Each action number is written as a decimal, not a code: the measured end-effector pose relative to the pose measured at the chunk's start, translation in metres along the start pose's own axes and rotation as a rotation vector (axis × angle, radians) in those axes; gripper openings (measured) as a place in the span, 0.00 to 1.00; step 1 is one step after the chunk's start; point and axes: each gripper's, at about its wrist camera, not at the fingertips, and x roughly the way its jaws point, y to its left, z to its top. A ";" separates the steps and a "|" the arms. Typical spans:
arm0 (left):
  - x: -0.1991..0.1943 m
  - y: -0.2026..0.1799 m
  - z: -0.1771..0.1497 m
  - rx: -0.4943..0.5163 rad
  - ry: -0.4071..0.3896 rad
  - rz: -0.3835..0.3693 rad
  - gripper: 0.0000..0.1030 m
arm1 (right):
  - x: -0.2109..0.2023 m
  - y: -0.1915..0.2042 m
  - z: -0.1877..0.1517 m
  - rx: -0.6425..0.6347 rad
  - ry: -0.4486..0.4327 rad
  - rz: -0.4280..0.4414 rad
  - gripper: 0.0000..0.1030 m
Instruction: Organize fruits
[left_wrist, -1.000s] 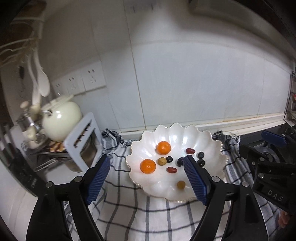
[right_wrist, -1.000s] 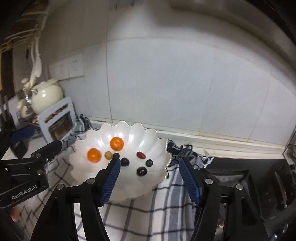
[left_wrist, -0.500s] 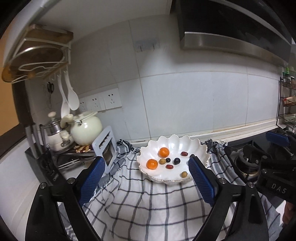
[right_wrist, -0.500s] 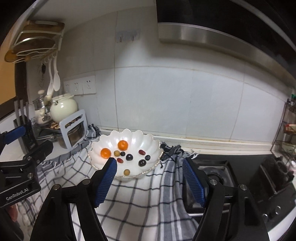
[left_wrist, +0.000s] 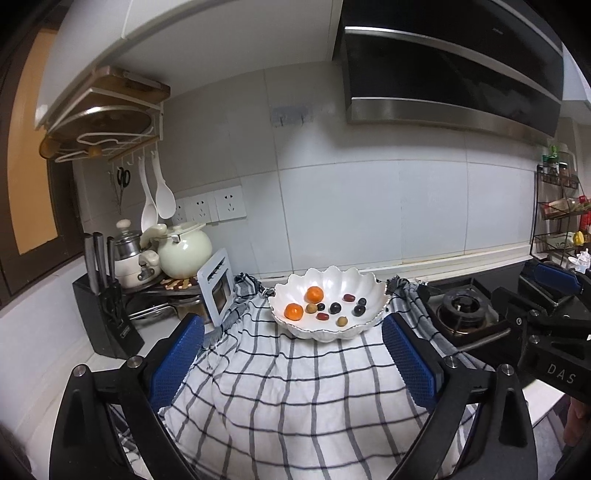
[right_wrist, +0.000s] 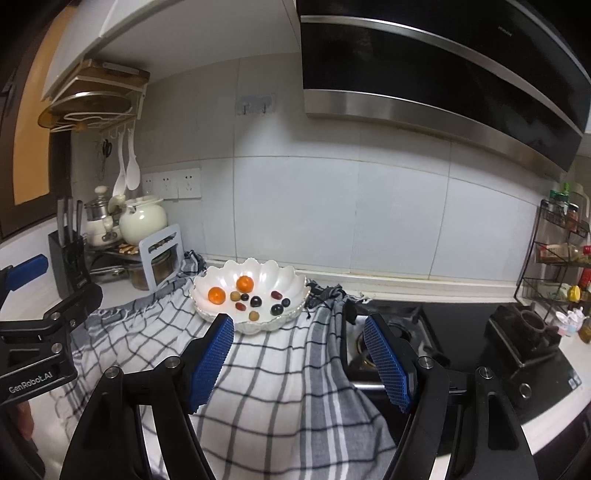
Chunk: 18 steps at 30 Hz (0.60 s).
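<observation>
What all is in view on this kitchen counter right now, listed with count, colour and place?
bowl: one, white, scalloped, on the cloth
oranges: two, orange, in the bowl's left half
small fruits: about seven, dark, red and tan, in the bowl
cloth: one, white with dark checks, draped over the counter
teapot: one, cream, left corner
knife block: one, black, far left
gas hob: one, black, right
left claw: blue pads, jaws opening, nothing between them
right claw: blue pads, open, empty

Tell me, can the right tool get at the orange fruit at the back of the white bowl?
Probably yes. The right tool is open and empty, with only checked cloth between it and the scalloped bowl. The bowl has no lid, and the rear orange fruit sits apart from the others.
</observation>
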 end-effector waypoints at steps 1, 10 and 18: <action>-0.007 -0.001 -0.002 0.005 -0.005 0.001 0.97 | -0.005 0.000 -0.002 0.000 0.001 -0.001 0.72; -0.048 -0.005 -0.016 0.002 -0.027 -0.009 1.00 | -0.046 0.000 -0.025 0.014 0.004 0.009 0.76; -0.074 -0.004 -0.026 -0.003 -0.036 -0.015 1.00 | -0.073 0.003 -0.037 0.007 -0.004 0.006 0.76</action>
